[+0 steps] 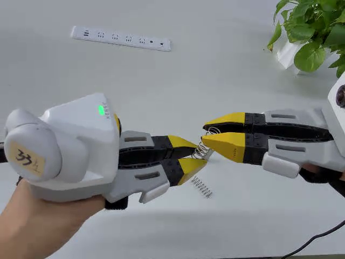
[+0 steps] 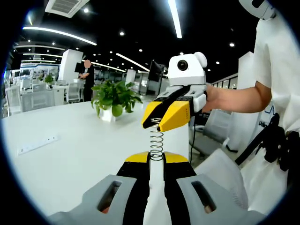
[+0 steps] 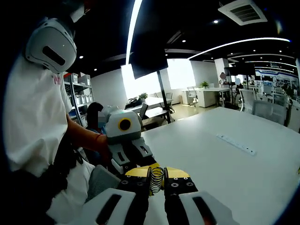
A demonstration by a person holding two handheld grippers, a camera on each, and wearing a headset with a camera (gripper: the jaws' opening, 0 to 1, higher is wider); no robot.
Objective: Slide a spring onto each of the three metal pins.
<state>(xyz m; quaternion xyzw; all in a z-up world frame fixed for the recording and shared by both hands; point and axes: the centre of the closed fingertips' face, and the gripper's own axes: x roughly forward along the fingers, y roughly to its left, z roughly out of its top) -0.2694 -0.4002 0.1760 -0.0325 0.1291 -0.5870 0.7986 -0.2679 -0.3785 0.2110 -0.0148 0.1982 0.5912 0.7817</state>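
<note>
— Tongs first: how do they stand?
— On the right, the right gripper (image 3: 156,174) has its jaws clamped on a spring (image 2: 156,138), held in the air between its yellow tips. From the left, the left gripper (image 2: 157,158) meets it tip to tip. Its jaws are close, with a narrow gap, and the spring's other end sits there. Whether they pinch anything, I cannot tell.
— Anything else?
— A second spring (image 1: 201,186) lies flat on the white table (image 1: 226,70), just nearer than the tips. A power strip (image 1: 120,38) lies far left, and a potted plant (image 1: 312,27) stands far right.
</note>
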